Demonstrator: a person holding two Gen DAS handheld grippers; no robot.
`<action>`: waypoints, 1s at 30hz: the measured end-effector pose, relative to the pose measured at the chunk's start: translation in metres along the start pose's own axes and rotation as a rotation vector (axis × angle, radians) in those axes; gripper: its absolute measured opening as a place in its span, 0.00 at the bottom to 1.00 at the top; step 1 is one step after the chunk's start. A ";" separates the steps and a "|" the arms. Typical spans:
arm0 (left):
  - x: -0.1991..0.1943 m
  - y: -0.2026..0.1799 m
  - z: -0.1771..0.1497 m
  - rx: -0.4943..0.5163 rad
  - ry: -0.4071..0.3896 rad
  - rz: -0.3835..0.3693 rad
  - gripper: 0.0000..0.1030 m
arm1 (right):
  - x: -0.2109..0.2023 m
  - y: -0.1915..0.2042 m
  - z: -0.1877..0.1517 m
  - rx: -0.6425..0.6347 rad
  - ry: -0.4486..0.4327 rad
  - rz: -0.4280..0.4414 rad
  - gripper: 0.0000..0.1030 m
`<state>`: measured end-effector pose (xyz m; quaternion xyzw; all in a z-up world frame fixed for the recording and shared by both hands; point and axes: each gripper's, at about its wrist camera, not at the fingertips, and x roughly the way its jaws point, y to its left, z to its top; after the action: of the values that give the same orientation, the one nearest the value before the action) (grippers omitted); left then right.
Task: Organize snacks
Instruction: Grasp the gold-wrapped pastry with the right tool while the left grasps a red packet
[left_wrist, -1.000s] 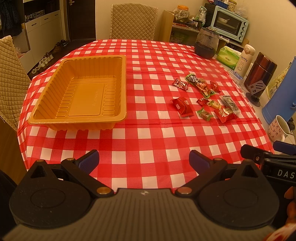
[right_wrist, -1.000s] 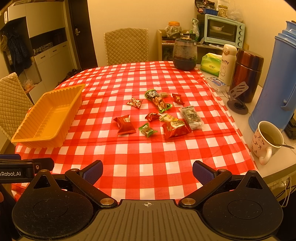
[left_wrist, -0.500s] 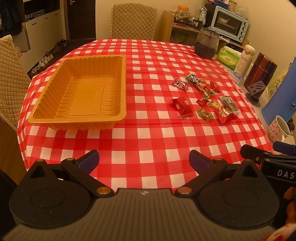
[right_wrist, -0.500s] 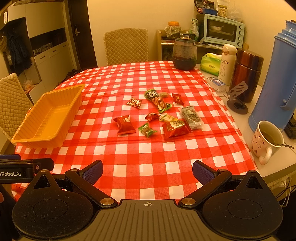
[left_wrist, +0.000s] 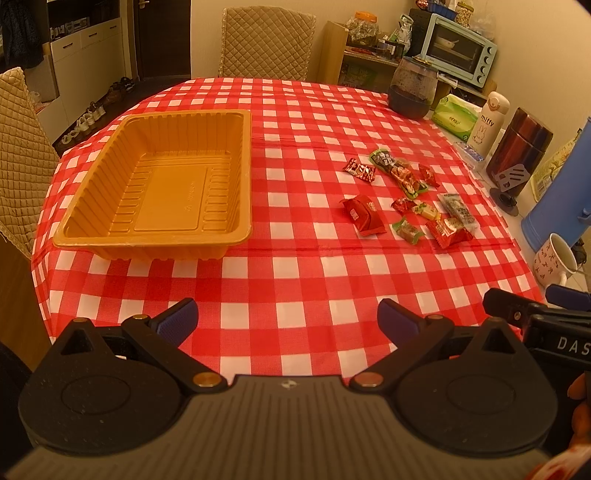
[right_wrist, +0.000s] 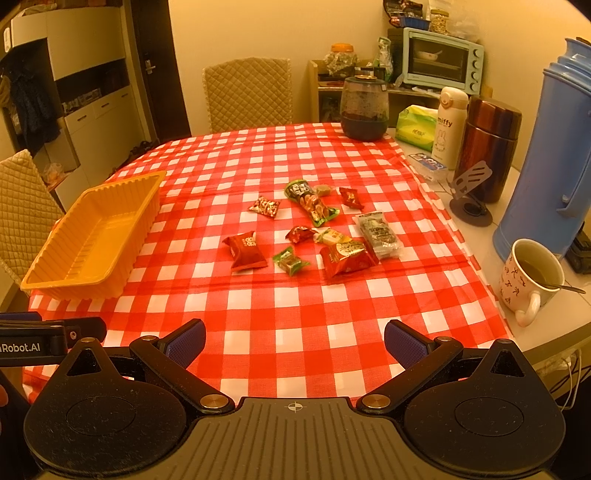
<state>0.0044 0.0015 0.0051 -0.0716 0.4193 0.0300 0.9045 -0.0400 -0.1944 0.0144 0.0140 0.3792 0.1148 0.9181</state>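
Wrapped snacks (right_wrist: 314, 229) lie scattered on the checked tablecloth (right_wrist: 295, 314), well apart from the orange tray (left_wrist: 162, 184). Only the right view shows inside the mug (right_wrist: 532, 277). Left gripper (left_wrist: 286, 319) and right gripper (right_wrist: 295, 338) both gape wide, holding nothing.

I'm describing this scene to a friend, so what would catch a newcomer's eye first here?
Probably the red-and-white checked tablecloth covering the whole table, and on it the big empty orange tray toward the left. Next, the scatter of wrapped snacks lying loose on the cloth to the tray's right, none in the tray yet. A tall blue flask stands at the right edge beside a mug.
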 end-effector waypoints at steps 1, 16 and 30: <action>0.000 0.000 0.001 -0.003 -0.004 -0.002 0.99 | -0.003 -0.001 0.001 0.001 0.002 -0.007 0.99; 0.060 -0.019 0.031 -0.049 -0.007 -0.087 0.94 | 0.035 -0.034 0.028 0.110 -0.066 -0.055 0.99; 0.143 -0.045 0.057 -0.019 0.007 -0.116 0.84 | 0.116 -0.066 0.050 0.166 -0.015 -0.080 0.76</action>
<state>0.1453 -0.0352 -0.0630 -0.1046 0.4174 -0.0186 0.9025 0.0880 -0.2302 -0.0380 0.0758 0.3808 0.0459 0.9204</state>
